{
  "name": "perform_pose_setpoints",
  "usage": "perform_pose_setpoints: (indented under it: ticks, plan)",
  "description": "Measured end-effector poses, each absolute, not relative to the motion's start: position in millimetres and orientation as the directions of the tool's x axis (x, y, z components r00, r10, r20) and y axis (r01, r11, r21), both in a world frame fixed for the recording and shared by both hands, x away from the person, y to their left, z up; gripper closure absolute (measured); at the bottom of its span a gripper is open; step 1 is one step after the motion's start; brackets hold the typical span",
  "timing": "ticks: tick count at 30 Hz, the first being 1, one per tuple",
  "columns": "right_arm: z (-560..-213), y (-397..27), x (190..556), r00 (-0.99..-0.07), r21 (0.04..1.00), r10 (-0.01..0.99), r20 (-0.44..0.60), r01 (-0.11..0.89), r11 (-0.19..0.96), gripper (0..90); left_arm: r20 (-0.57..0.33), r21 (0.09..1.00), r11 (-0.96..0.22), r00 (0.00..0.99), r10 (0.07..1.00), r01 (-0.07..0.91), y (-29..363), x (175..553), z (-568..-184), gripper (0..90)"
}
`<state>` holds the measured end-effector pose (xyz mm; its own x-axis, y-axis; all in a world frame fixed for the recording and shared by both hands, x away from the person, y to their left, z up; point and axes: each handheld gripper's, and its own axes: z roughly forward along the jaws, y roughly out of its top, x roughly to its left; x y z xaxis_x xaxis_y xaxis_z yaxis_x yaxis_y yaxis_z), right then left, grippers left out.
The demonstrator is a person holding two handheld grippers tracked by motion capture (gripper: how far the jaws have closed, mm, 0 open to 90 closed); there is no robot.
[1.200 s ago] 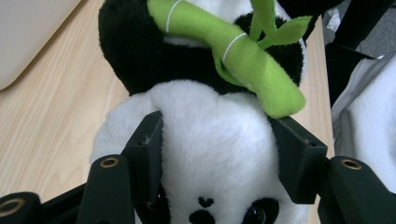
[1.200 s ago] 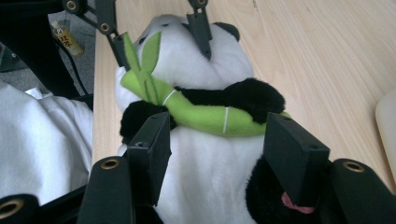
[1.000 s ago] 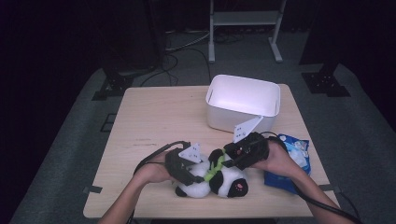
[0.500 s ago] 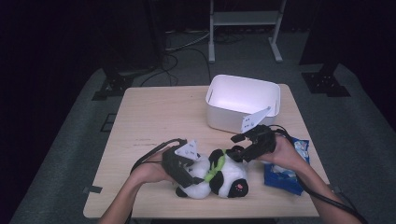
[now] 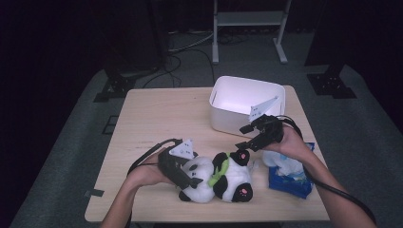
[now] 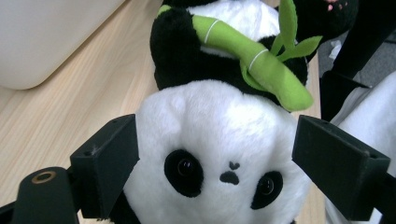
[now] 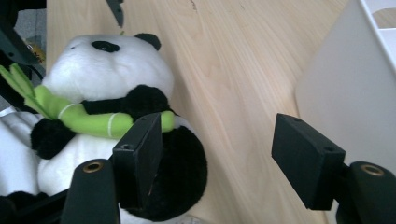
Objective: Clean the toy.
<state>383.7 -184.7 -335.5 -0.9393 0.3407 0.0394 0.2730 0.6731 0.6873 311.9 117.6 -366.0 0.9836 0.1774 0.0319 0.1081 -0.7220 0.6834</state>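
I am counting one plush panda point(image 5: 216, 178) lying on one wooden table point(image 5: 157, 118), and it is hugging one green bamboo stalk point(image 6: 252, 60). I am seeing one white bin point(image 5: 247, 102) standing toward the far edge, and one blue packet point(image 5: 290, 178) lying near the panda. I am working with two grippers, the left gripper point(image 5: 190, 178) and the right gripper point(image 5: 243, 137), each carrying two black jaws and one grey plate.

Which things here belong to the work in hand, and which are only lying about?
In use:
- panda plush toy
- left gripper, fingers around its head
- right gripper, open above it

Lying about:
- white bin
- blue packet
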Motion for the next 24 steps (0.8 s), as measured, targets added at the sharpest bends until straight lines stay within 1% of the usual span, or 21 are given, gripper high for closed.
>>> perform_pose_setpoints:
  ticks: [2,4,14,24]
  plan:
    - [-334.4,-185.9,387.5,-0.938,0.689,0.343,0.041,0.276,0.671,32.3,0.03,0.685,-0.721,0.984,0.176,0.107,117.5,311.8,-366.3,13.3]
    - [-333.1,-186.7,390.8,-0.937,0.686,0.346,0.04,0.278,0.673,32.9,0.026,0.69,-0.715,0.983,0.181,0.114,117.2,311.6,-367.0,10.7]
    - [-322.2,-190.6,406.6,-0.939,0.686,0.344,0.029,0.269,0.677,33.5,0.031,0.717,-0.687,0.979,0.2,0.118,123.0,310.0,-365.8,10.4]
    - [-314.5,-185.8,412.7,-0.942,0.694,0.336,0.019,0.255,0.673,33.6,0.038,0.723,-0.682,0.979,0.202,0.113,129.5,307.7,-363.4,10.1]
